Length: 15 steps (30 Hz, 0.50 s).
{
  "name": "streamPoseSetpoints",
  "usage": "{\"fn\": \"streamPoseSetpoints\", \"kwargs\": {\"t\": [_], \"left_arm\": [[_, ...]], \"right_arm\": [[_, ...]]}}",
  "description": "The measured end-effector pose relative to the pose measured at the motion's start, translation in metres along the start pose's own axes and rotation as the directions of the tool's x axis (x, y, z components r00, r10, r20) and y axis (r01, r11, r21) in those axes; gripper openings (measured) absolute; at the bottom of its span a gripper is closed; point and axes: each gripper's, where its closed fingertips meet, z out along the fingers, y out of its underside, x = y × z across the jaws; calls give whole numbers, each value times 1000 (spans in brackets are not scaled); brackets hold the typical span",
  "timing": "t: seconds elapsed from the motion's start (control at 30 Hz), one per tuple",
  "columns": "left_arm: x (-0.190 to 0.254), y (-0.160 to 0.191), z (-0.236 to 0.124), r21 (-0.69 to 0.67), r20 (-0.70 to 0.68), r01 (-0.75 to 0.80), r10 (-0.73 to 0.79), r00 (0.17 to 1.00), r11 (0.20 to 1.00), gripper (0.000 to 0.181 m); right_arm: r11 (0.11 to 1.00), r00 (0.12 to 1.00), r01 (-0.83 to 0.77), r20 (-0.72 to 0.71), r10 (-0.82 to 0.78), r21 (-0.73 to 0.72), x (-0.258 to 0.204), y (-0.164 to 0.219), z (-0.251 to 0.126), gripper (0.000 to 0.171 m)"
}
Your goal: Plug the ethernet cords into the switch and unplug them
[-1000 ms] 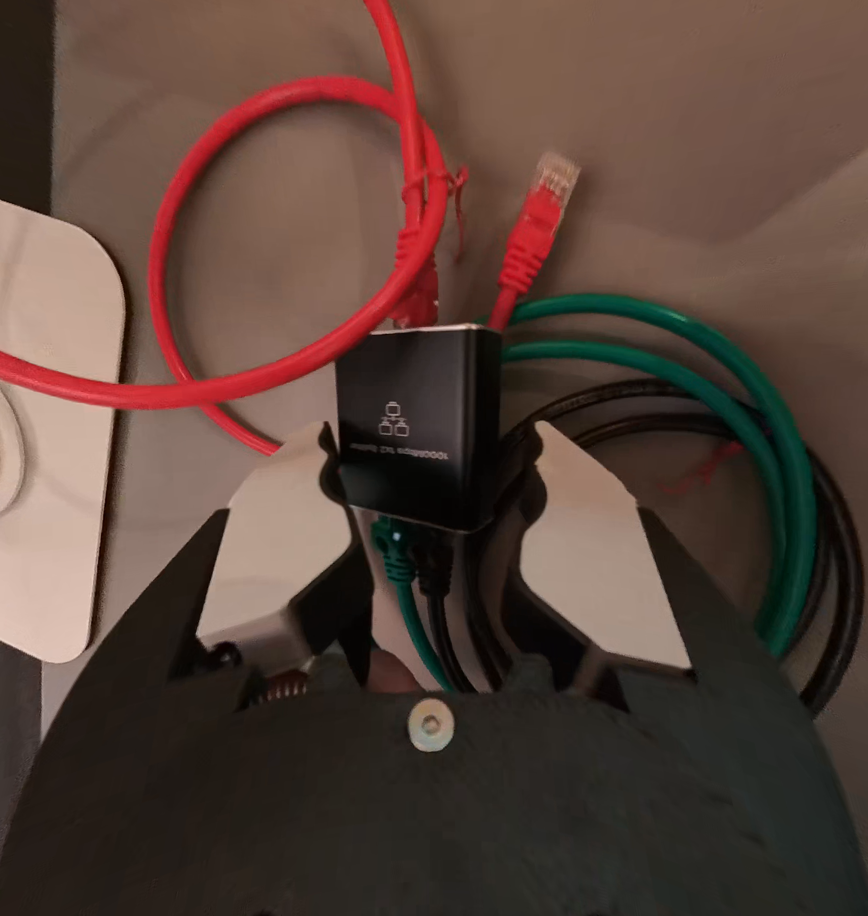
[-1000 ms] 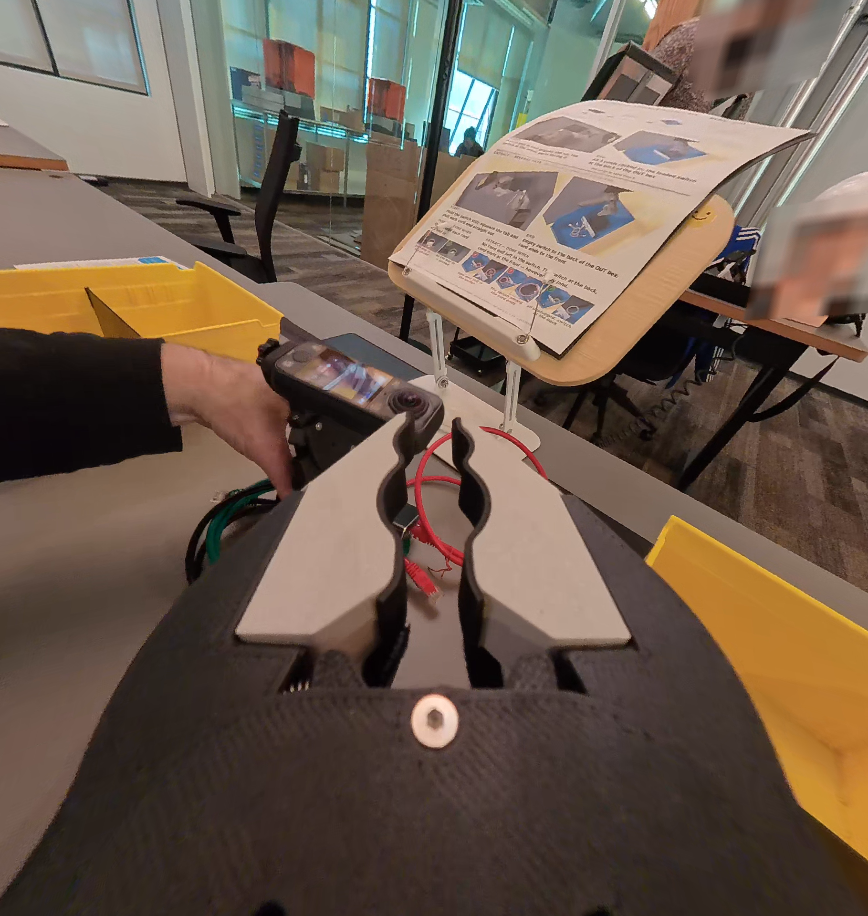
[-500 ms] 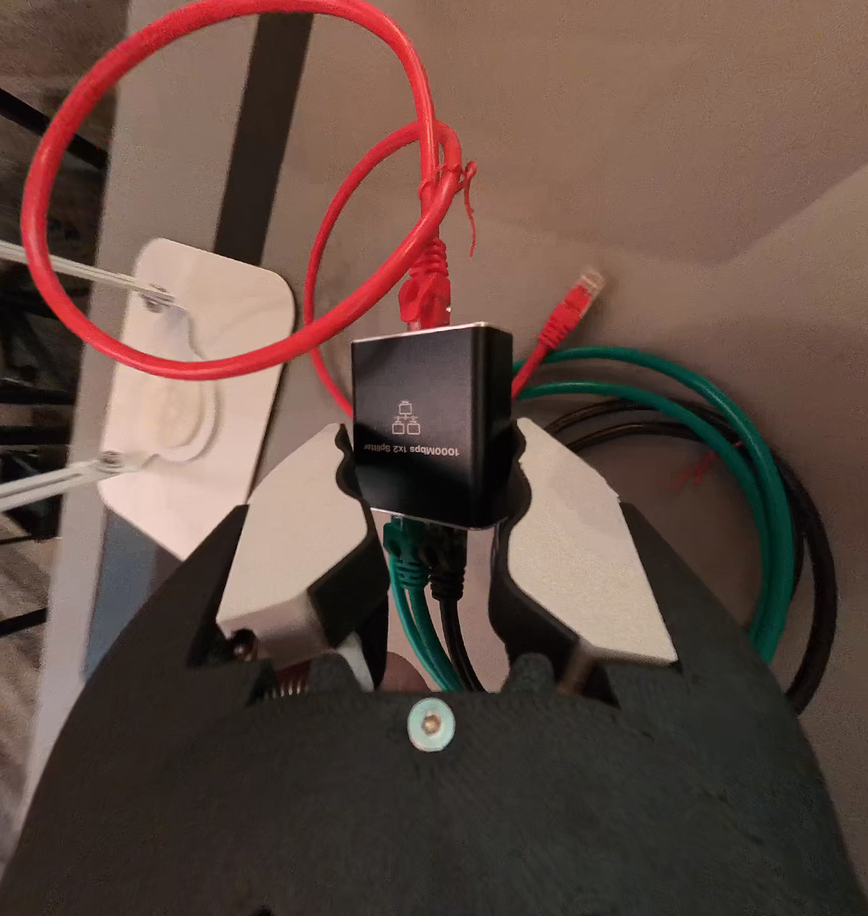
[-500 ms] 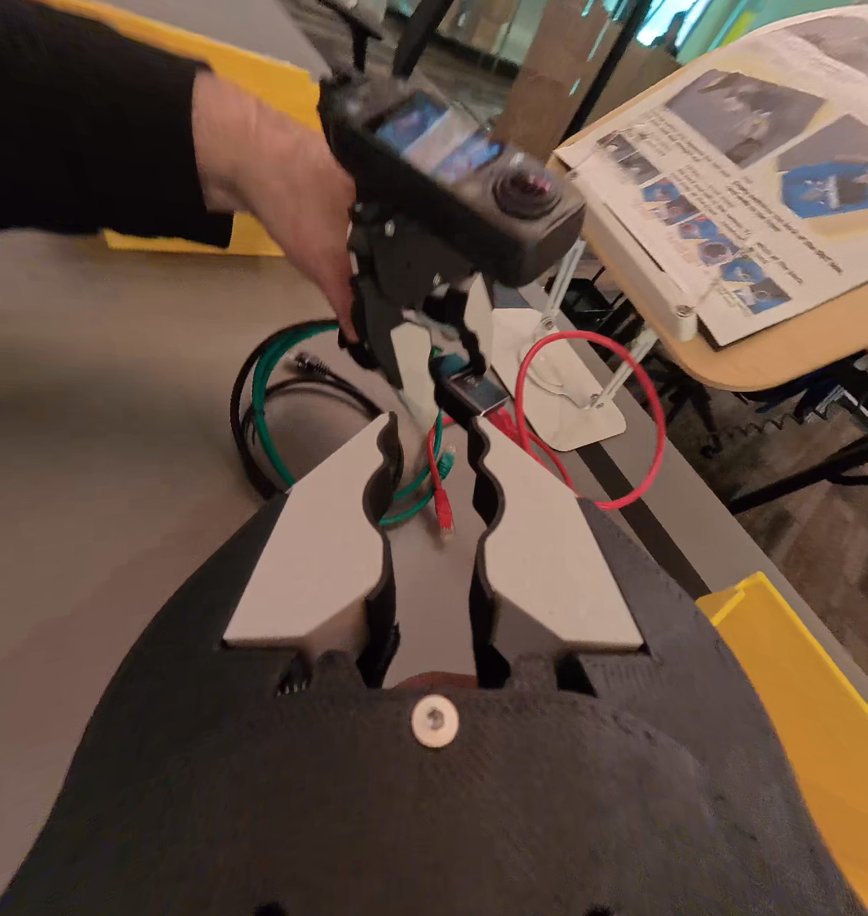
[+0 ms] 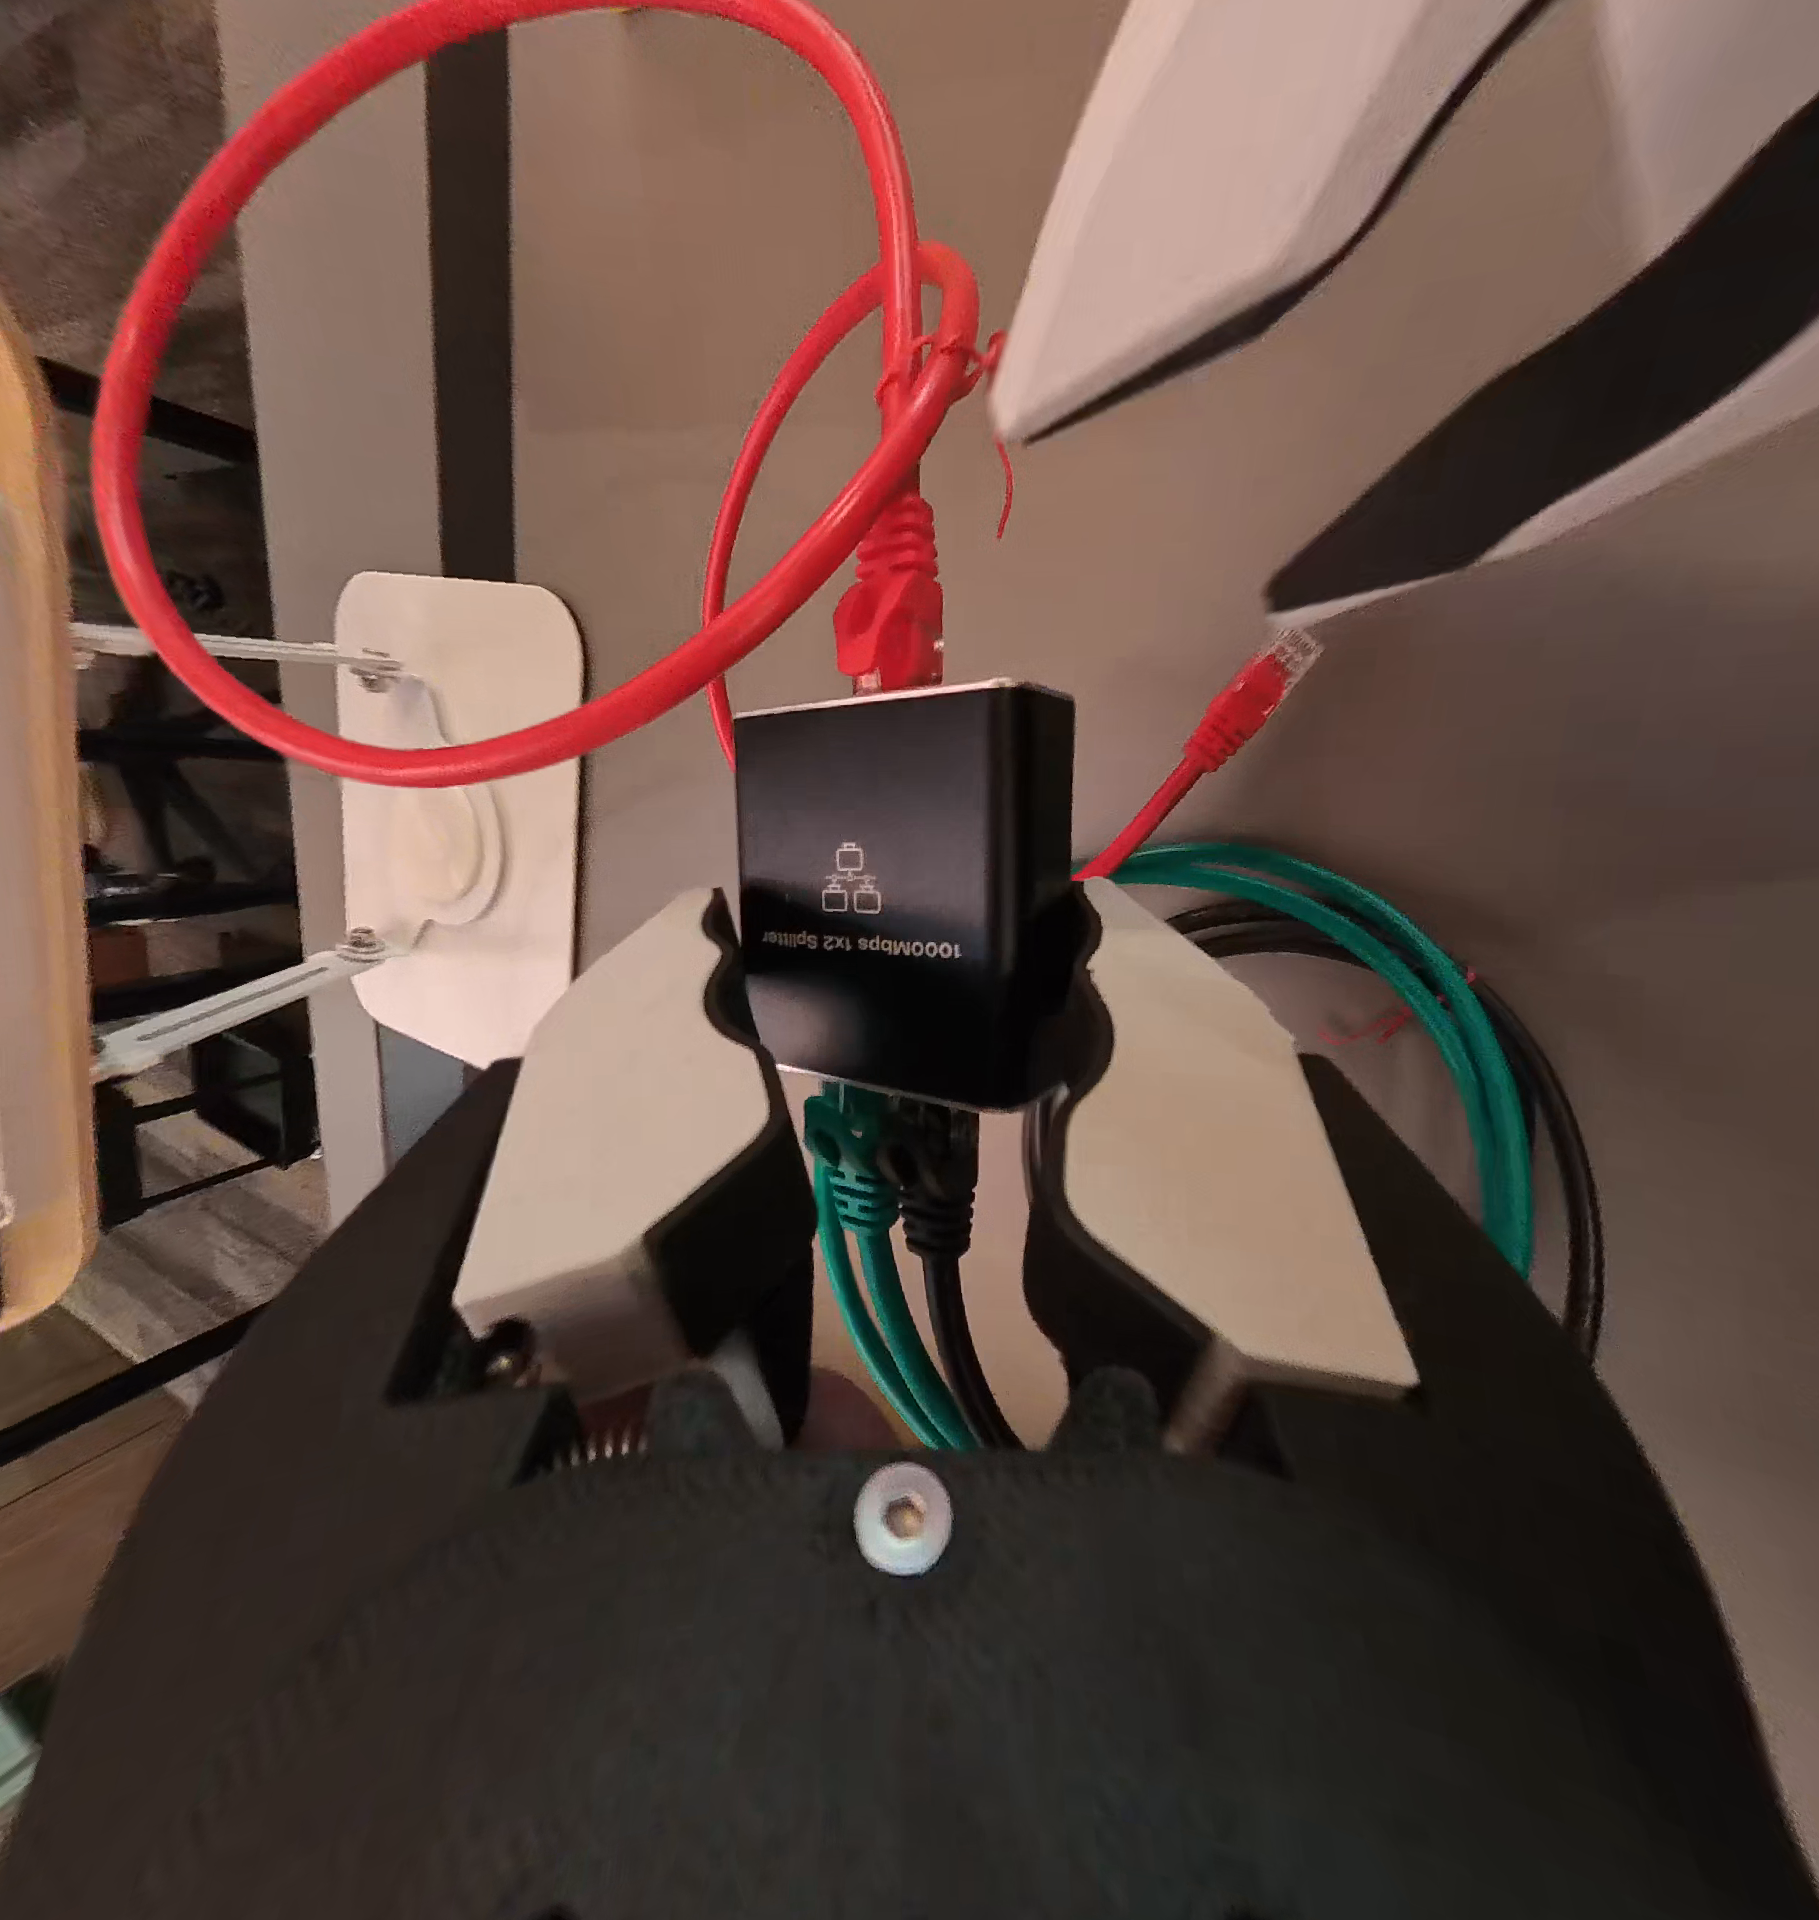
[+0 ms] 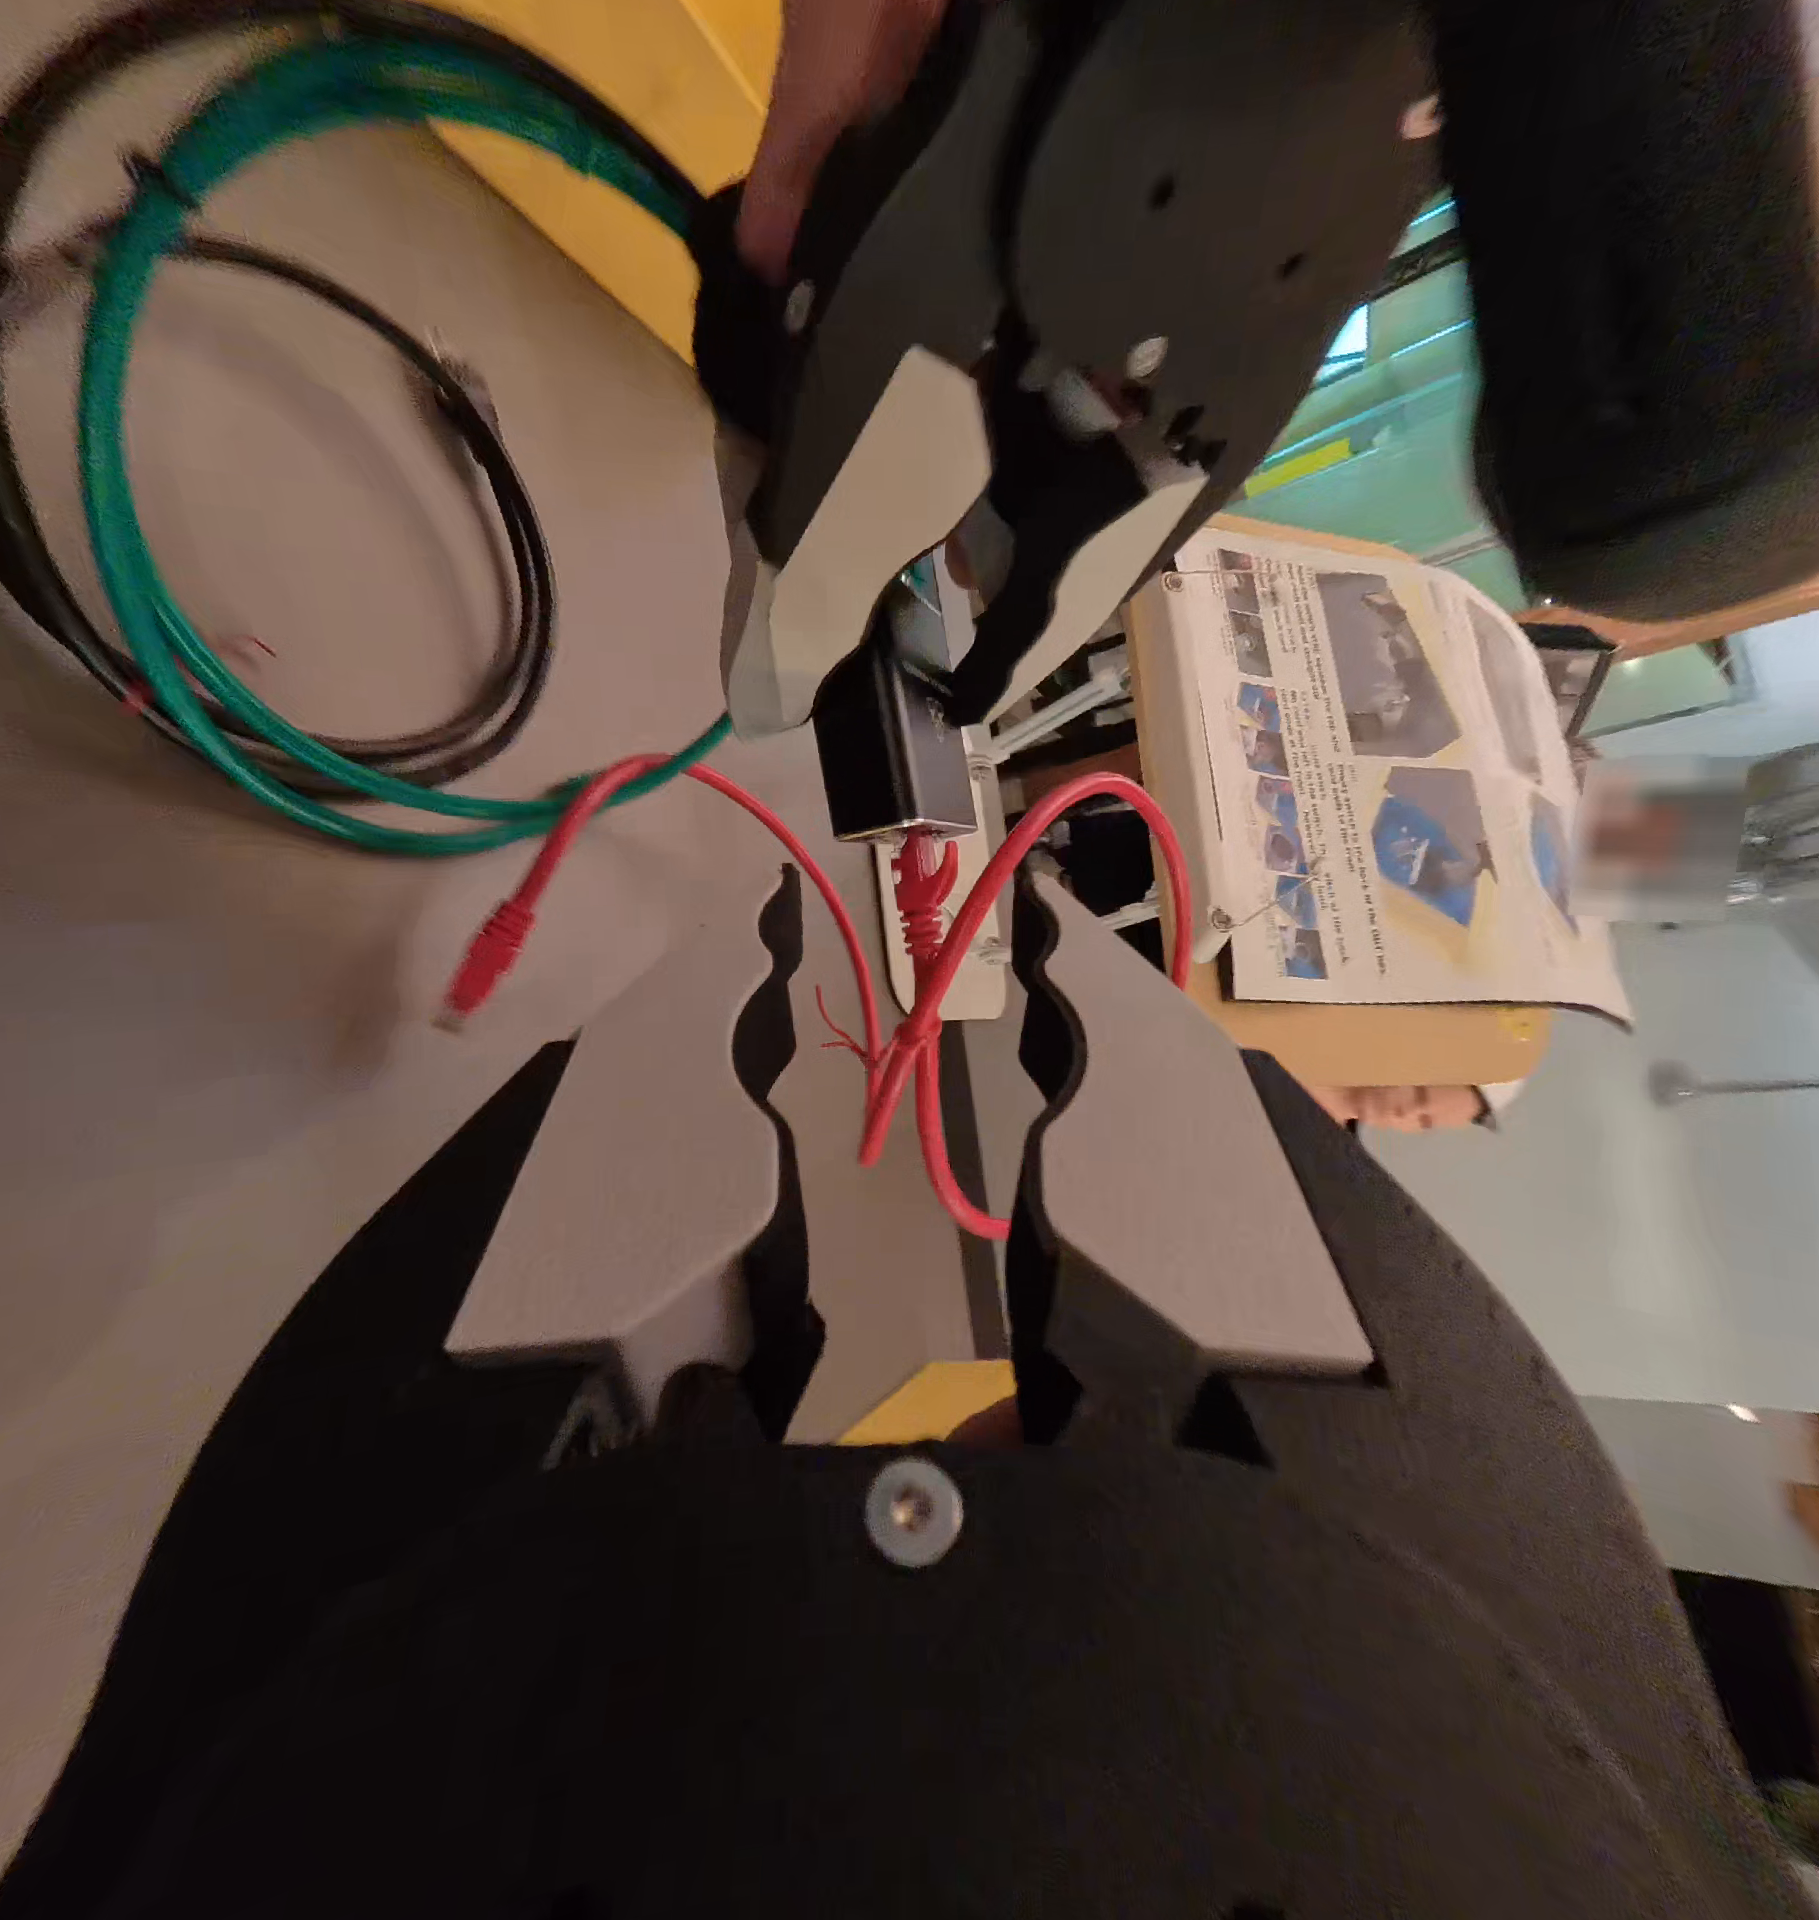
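My left gripper (image 5: 905,914) is shut on the black switch (image 5: 905,831) and holds it above the grey table. A red cord's plug (image 5: 889,613) sits in the switch's far end. A green plug (image 5: 853,1174) and a black plug (image 5: 936,1174) sit in its near end. The red cord's free plug (image 5: 1248,707) hangs loose to the right. In the right wrist view my right gripper (image 6: 910,914) is open, its jaws on either side of the red cord just short of the plugged red plug (image 6: 920,883) and the switch (image 6: 889,758).
Green cord (image 6: 157,520) and black cord (image 6: 510,540) lie coiled on the table. A wooden stand with a printed page (image 6: 1383,769) is beyond the switch, on a white base (image 5: 458,810) near the table edge. A yellow bin (image 6: 614,208) is behind the coils.
My left gripper has lifted and turned the switch, with the cords trailing. My right gripper has rolled, moved in close to the red plug and opened wider around the red cord.
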Motion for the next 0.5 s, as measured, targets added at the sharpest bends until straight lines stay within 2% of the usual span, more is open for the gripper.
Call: {"fn": "streamPoseSetpoints", "kwargs": {"t": [0.2,0.37,0.4,0.43,0.5], "left_arm": [[15,0,-17,7,-96,10,-9,995,1000,54],[32,-6,-24,29,-185,14,-8,983,999,54],[35,-7,-26,35,-204,15,-8,979,999,53],[38,-7,-26,31,-220,15,-8,975,999,53],[39,-6,-24,31,-227,22,-14,974,999,54]], "right_arm": [[994,992,110,-54,-111,-16,-9,-5,12,31],[988,986,149,-73,-151,-28,-13,-7,20,33],[987,984,159,-80,-162,-34,-14,-7,21,30],[985,980,168,-105,-170,-31,-13,-8,21,20],[986,982,163,-95,-166,-40,-14,-6,21,19]]}}
